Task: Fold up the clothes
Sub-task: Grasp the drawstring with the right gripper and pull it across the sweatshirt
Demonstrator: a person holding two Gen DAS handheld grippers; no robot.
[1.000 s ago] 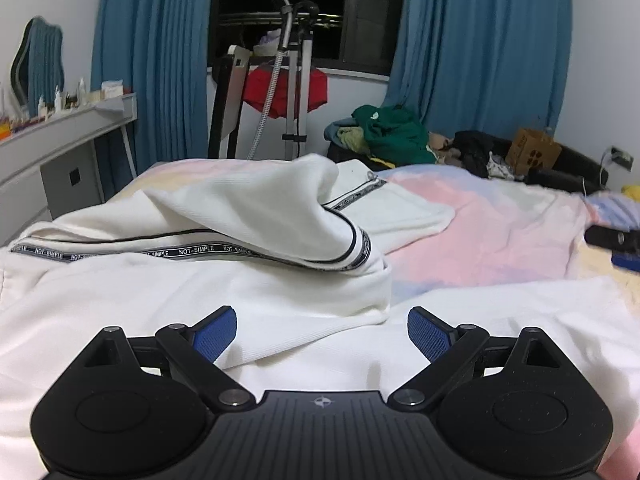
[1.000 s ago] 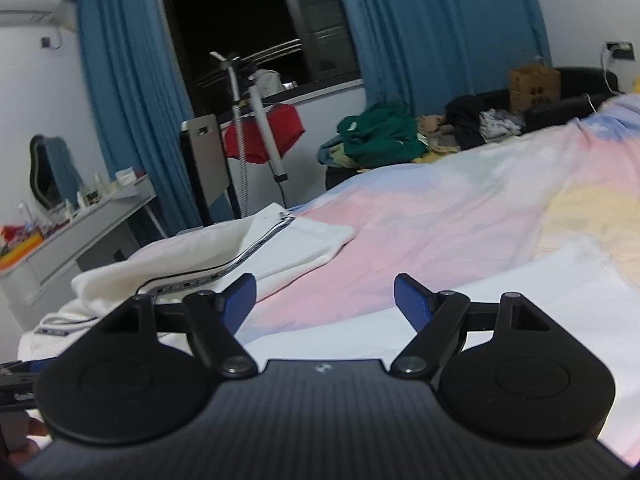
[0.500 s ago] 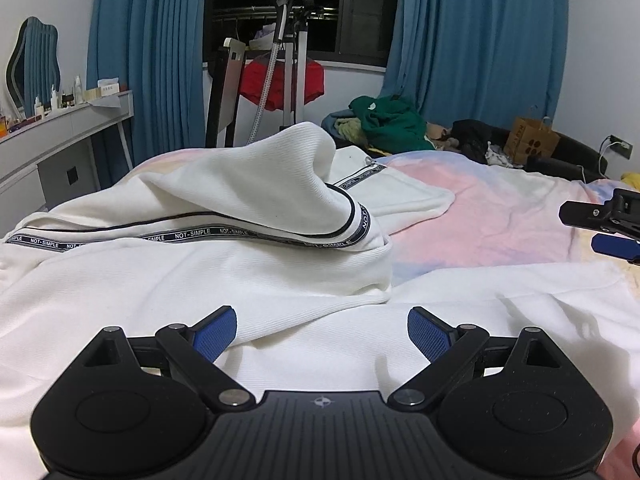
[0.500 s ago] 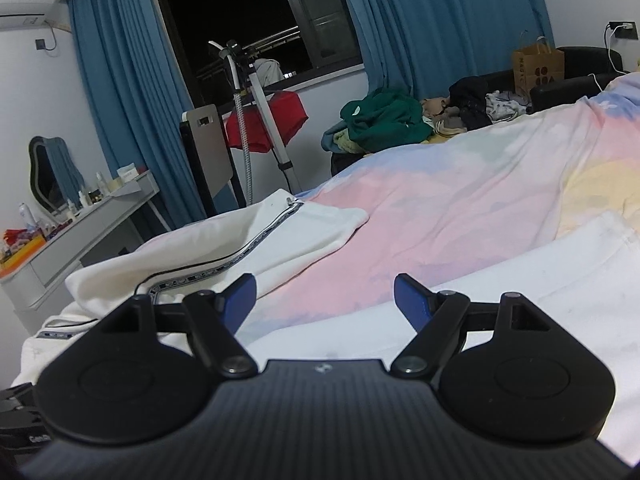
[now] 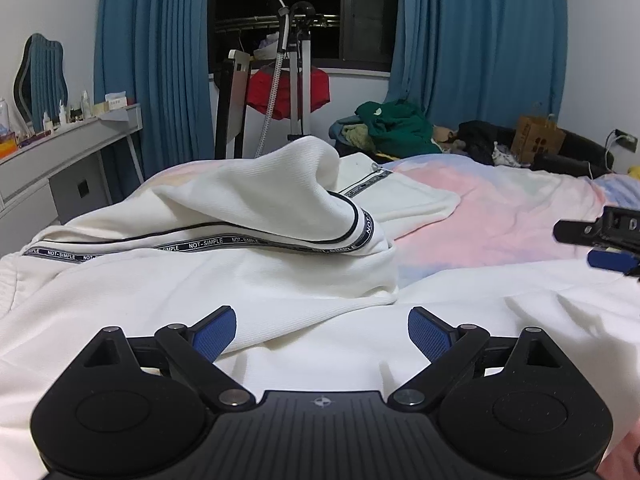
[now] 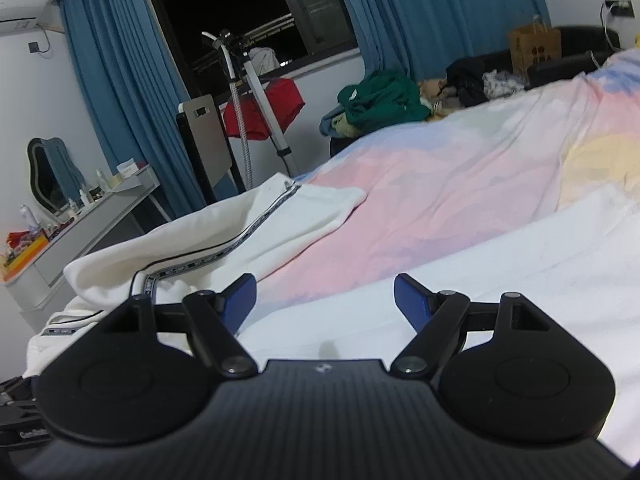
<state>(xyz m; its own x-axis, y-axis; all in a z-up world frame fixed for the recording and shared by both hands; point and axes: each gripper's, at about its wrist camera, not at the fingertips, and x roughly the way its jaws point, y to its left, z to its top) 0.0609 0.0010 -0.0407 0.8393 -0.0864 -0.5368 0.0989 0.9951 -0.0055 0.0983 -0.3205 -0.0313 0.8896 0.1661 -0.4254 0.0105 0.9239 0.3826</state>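
A white garment (image 5: 224, 280) with black lettered trim lies rumpled on the bed, a fold humped up at its middle (image 5: 280, 188). My left gripper (image 5: 322, 334) hovers open just over its near white cloth, nothing between the blue pads. In the right wrist view the same white garment (image 6: 240, 232) stretches left, and more white cloth (image 6: 520, 272) spreads below and right. My right gripper (image 6: 325, 300) stands open above that cloth, empty. The right gripper's tip (image 5: 604, 240) also shows at the right edge of the left wrist view.
The bed has a pink, blue and yellow pastel sheet (image 5: 500, 216). A grey dresser (image 5: 60, 160) with bottles stands left. Behind the bed are a steamer stand (image 5: 294, 80), a green clothes pile (image 5: 392, 128), a paper bag (image 5: 536, 140) and blue curtains (image 5: 480, 40).
The left wrist view has tipped up a little and the garment's hump stands higher in it. The right gripper has come into the left view at the right edge and sunk slightly toward the cloth.
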